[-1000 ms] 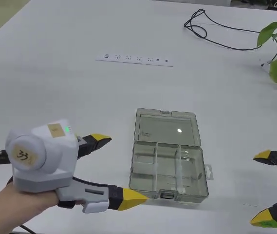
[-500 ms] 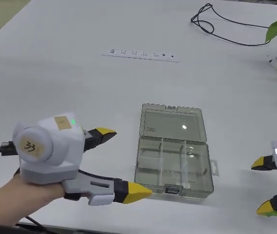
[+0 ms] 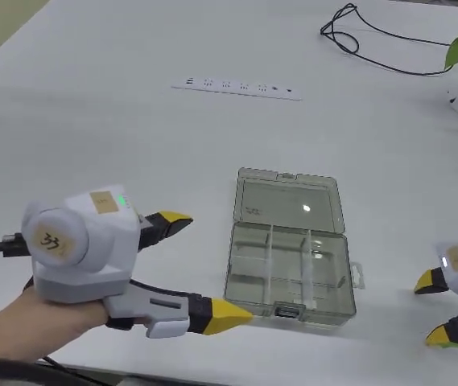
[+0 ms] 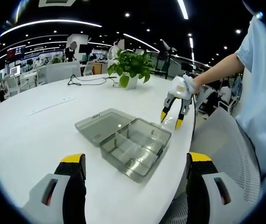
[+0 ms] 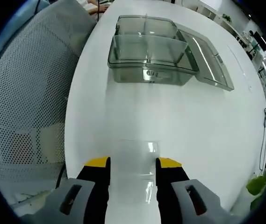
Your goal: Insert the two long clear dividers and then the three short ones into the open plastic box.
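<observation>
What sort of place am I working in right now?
Probably an open-plan office or lab. There is a big white table with a power strip and a potted plant on it, long strip lights on a dark ceiling, and a mesh chair beside the table.

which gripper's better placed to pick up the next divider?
Likely right. The right gripper is open, with clear dividers lying on the table just ahead of its jaws. The left gripper hovers open beside the box.
</observation>
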`<action>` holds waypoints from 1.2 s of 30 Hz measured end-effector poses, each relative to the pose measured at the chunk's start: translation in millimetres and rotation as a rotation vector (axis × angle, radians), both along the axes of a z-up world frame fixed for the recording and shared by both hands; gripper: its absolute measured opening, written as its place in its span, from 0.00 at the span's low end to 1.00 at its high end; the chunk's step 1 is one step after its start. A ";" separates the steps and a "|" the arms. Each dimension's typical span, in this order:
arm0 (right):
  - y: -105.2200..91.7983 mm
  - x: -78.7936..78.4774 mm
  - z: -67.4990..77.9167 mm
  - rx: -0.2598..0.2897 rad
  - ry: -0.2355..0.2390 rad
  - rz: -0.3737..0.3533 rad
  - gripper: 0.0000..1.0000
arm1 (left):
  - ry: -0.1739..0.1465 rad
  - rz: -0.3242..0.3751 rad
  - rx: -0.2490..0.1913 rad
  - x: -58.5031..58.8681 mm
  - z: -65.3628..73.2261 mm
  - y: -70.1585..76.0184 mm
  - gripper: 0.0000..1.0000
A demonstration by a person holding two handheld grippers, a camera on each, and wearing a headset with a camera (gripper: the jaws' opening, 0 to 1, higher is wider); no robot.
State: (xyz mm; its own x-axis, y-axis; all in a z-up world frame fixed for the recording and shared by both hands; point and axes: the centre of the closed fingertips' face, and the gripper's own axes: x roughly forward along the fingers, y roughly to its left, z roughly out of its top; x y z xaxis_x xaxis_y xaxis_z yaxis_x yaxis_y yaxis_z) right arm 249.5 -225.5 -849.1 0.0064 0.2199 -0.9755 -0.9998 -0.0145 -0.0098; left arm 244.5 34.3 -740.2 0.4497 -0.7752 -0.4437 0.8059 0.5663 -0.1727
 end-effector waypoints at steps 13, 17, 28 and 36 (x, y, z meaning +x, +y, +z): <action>4.1 -1.9 1.6 0.006 -0.018 -0.038 0.32 | 0.004 0.001 0.009 1.8 -3.3 -4.6 0.90; 9.7 2.1 9.0 0.036 -0.045 -0.064 0.32 | 0.024 0.020 -0.006 0.7 -5.6 -3.5 0.90; 52.7 14.0 52.5 0.189 -0.141 -0.104 0.32 | 0.119 0.069 -0.056 7.8 -3.2 -10.4 0.85; 88.4 19.9 79.4 0.251 -0.196 -0.047 0.32 | 0.190 0.106 -0.135 16.8 6.1 -23.9 0.78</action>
State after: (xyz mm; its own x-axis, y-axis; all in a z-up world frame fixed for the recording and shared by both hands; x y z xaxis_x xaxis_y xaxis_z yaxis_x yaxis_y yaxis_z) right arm 269.3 -137.1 -769.8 0.2047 0.4482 -0.8702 -0.9781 0.0593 -0.1996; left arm 261.3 10.4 -734.1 0.4498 -0.7860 -0.4242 0.6890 0.6076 -0.3951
